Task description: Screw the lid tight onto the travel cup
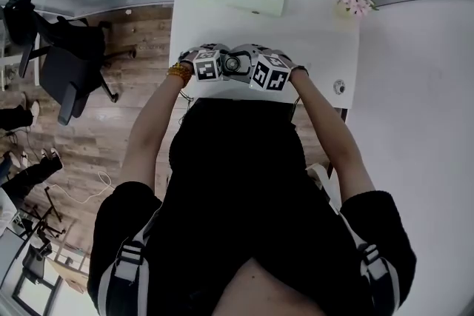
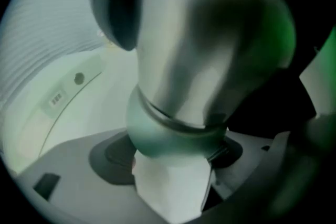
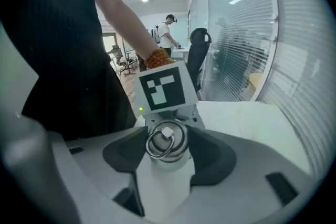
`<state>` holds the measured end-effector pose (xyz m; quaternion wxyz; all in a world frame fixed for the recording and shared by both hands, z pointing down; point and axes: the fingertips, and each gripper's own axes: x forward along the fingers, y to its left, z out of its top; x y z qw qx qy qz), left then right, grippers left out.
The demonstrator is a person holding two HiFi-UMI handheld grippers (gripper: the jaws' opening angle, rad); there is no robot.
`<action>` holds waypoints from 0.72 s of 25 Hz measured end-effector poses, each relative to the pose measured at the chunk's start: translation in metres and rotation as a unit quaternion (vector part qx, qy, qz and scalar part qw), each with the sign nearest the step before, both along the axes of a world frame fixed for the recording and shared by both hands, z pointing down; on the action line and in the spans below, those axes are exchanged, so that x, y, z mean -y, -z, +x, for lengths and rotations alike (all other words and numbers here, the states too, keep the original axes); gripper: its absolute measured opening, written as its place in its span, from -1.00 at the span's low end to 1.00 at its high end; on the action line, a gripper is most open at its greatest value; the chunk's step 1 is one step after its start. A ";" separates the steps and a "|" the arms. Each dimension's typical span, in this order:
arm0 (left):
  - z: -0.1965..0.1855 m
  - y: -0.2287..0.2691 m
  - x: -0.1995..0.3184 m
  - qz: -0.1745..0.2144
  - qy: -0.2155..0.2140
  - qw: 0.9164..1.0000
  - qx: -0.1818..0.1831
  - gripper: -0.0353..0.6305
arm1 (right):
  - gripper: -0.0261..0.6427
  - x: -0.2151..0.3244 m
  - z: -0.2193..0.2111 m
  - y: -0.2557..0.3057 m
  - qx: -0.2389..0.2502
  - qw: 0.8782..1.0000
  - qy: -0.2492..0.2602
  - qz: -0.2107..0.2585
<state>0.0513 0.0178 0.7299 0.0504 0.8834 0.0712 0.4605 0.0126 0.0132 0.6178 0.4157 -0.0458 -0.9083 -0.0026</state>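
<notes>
One lid [image 3: 167, 140] snug inside right claw [image 3: 169, 147]

Both bare arms are stretched forward and bent at the elbows. The left arm [image 1: 150, 126] and the right arm [image 1: 335, 137] are angled in towards each other. The two hands are held side by side, by the near edge of the white table [image 1: 318, 26].

The grey left gripper [image 2: 175, 155], with a black-and-white marker cube on it, is pointed slanting down. Its dark pads are pressed on both sides of the shiny silver travel cup [image 2: 199, 60].

The grey right gripper [image 3: 168, 145], with the same kind of cube, is slanted down too. Its jaws are closed on the round silver lid [image 3: 166, 138], which has a metal ring on top.
</notes>
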 end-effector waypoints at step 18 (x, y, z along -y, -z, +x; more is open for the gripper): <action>0.001 0.002 0.008 0.024 0.267 0.960 -0.079 0.24 | -0.17 0.006 0.004 -0.002 0.075 0.971 -0.226 0.021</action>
